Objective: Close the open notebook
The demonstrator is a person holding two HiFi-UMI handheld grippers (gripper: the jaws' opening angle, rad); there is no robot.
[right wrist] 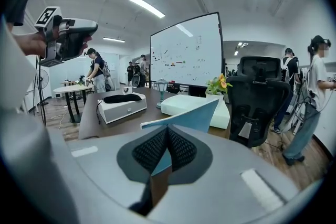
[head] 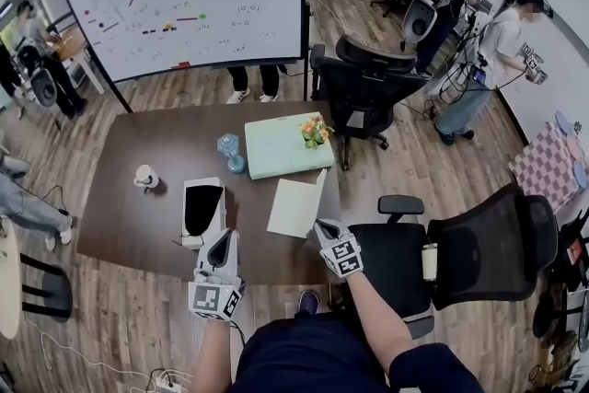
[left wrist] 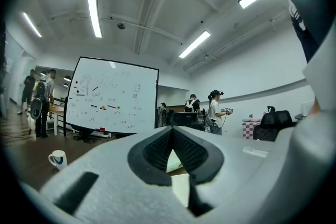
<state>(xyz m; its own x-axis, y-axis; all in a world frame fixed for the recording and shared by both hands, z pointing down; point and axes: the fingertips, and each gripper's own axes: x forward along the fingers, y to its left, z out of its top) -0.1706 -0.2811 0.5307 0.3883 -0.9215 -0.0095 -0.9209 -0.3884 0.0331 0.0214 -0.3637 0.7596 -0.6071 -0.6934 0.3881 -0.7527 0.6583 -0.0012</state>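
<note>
On the brown table, the notebook lies near your edge, its cover half raised and pinched in your right gripper, left gripper pressed together empty; closing seems midway, so fold the cover left and down.

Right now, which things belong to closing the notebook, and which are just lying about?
Job:
notebook, cover raised
right gripper, shut on that cover
left gripper, shut, empty

Lying about:
white box
green pad
flowers
blue lantern
mug
</note>
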